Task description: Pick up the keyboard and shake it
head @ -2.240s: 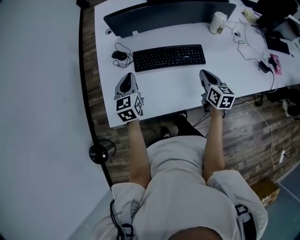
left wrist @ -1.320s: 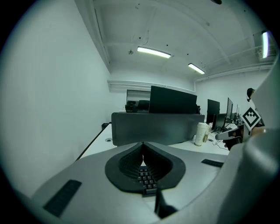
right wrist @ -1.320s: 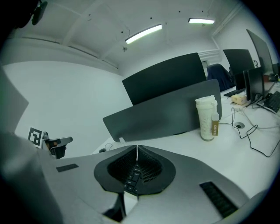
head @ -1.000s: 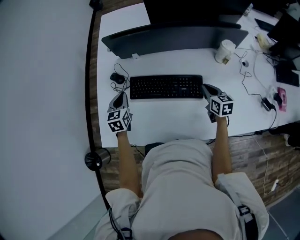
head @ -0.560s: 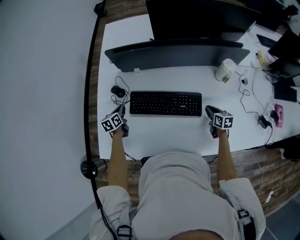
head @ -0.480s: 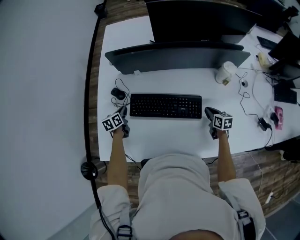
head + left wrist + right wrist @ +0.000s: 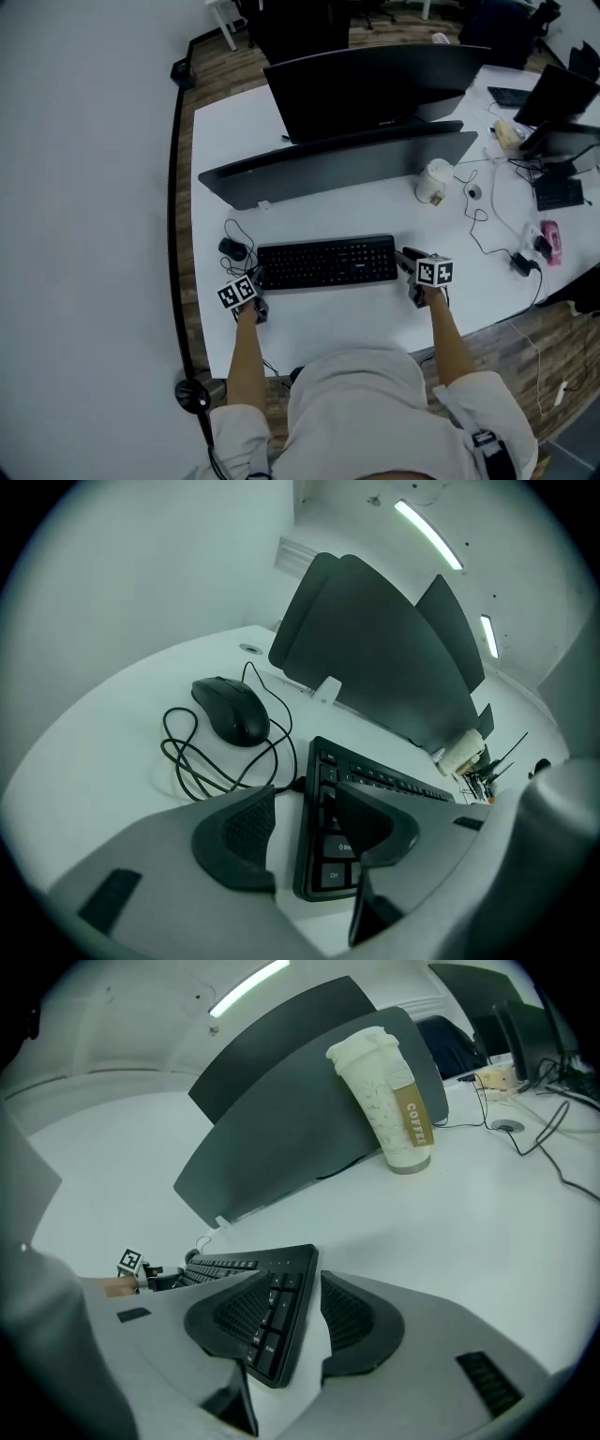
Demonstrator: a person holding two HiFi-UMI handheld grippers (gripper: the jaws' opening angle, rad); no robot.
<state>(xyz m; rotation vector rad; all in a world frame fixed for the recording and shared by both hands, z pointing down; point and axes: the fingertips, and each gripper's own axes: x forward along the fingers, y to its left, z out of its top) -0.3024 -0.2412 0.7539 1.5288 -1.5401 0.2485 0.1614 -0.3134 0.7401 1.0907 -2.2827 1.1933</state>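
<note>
You worked in an office: the white worktop (image 7: 328, 323) carried a wide monitor (image 7: 375, 89), keyboard (image 7: 326, 262), wired mouse (image 7: 232, 248) and, right of centre, a coffee cup (image 7: 433, 181).

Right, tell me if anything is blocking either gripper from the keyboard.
Nothing visible. Both grippers' jaws have just been opening. The left gripper has the left end of the keyboard in its gap, the right gripper the right end; no pads press yet. The mouse cable lies close beside that left end.
</note>
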